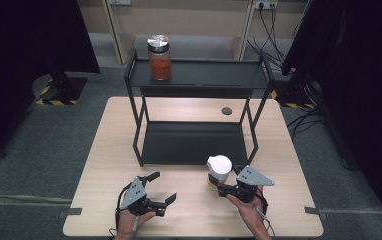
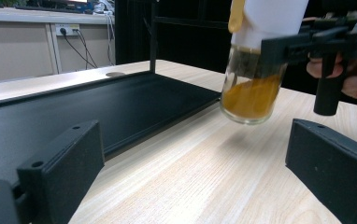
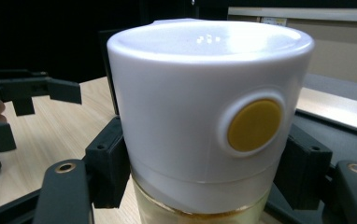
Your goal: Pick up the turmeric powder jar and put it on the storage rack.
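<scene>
Shelf rack (image 1: 194, 142) just behind jar (image 1: 219, 170), R tongs (image 1: 225, 189) clamping it.

A black rack (image 1: 197, 75) on a wooden table (image 1: 94, 165), with a red-filled jar (image 1: 159, 58) up top.

The rack stands just ahead of the tools, its lower shelf (image 1: 191, 142) low over the tabletop and nearest them, bare. The jar with a silvery lid sits on the upper shelf's left part, far beyond the left tool. A round hole (image 1: 227, 111) marks the table behind the rack. Cables (image 1: 271, 37) trail on the floor past the right side.
</scene>
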Available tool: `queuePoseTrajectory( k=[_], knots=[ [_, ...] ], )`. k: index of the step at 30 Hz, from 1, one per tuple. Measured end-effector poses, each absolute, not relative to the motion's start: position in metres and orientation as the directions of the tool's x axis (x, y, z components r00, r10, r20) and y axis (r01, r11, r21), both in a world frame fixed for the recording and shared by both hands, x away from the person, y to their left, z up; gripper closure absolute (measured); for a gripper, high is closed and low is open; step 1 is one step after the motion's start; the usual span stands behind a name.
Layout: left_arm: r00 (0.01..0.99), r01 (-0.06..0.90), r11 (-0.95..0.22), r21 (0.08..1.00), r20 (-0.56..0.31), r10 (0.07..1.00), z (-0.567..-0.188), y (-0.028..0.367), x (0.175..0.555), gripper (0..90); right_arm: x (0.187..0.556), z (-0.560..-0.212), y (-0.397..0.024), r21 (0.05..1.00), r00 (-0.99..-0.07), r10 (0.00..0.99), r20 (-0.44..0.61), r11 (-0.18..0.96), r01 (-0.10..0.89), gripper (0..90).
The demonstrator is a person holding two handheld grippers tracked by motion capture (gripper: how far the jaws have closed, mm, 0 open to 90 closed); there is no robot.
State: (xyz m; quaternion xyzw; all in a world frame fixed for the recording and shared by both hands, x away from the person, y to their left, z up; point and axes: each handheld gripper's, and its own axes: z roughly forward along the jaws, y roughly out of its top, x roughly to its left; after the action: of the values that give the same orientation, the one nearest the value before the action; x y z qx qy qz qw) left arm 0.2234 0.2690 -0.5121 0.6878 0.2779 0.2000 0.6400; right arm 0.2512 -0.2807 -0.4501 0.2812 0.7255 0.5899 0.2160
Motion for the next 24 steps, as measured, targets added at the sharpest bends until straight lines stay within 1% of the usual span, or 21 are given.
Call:
queuePoseTrajectory(
  k=[12,24],
  knots=[
    [0.762,0.128,-0.024,0.992,-0.083,0.642,-0.512,0.27,0.223,3.6,0.257,-0.42,-0.279,0.983,-0.758,0.652,0.013,0.132,0.13,30.8],
    [0.761,0.13,-0.022,0.991,-0.085,0.643,-0.513,0.27,0.223,3.7,0.268,-0.385,-0.277,0.982,-0.772,0.635,0.019,0.132,0.133,30.8]
  ],
)
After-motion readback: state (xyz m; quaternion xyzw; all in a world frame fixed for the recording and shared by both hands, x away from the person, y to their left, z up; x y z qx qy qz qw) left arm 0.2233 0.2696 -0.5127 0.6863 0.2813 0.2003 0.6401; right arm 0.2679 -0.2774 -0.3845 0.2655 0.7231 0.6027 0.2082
